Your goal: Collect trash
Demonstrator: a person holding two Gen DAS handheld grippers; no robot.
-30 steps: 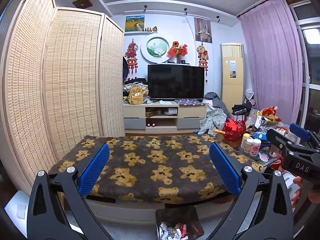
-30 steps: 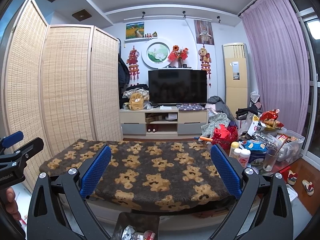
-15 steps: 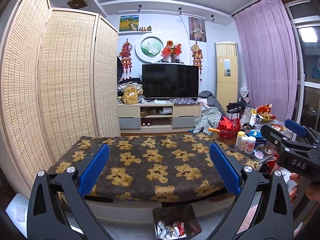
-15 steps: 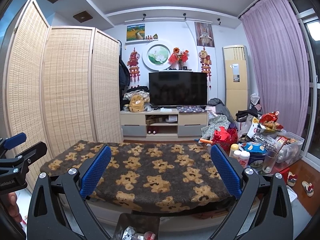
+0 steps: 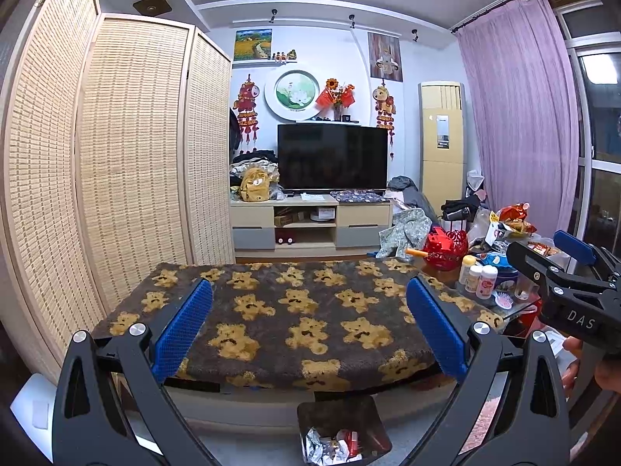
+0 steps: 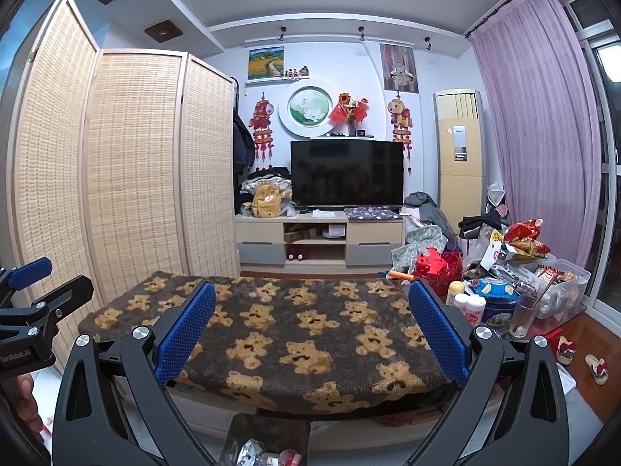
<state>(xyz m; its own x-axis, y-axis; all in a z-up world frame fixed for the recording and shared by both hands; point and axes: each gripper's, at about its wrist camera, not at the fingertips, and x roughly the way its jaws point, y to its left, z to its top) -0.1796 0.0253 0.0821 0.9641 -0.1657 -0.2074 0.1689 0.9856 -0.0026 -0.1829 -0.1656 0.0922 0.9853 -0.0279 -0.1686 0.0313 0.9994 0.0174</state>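
Observation:
A dark trash bin (image 5: 341,433) stands on the floor below the near edge of the table and holds crumpled foil and wrappers; in the right wrist view only the bin's (image 6: 268,442) top shows. My left gripper (image 5: 308,283) is open above the bear-patterned blanket (image 5: 310,310) with nothing between its blue pads. My right gripper (image 6: 310,287) is also open and empty over the same blanket (image 6: 310,334). Each gripper appears at the edge of the other's view: the right gripper (image 5: 562,275) held by a hand, and the left gripper (image 6: 35,303).
A cluttered side table (image 6: 504,310) at the right holds bottles, a glass, snack bags and a plastic box. A folding bamboo screen (image 5: 116,174) stands at the left. A TV stand (image 5: 310,225) is beyond the table. Slippers (image 6: 594,365) lie on the floor.
Both views have only drifted slightly. Both grippers stay open and empty, and nothing has been picked up or dropped.

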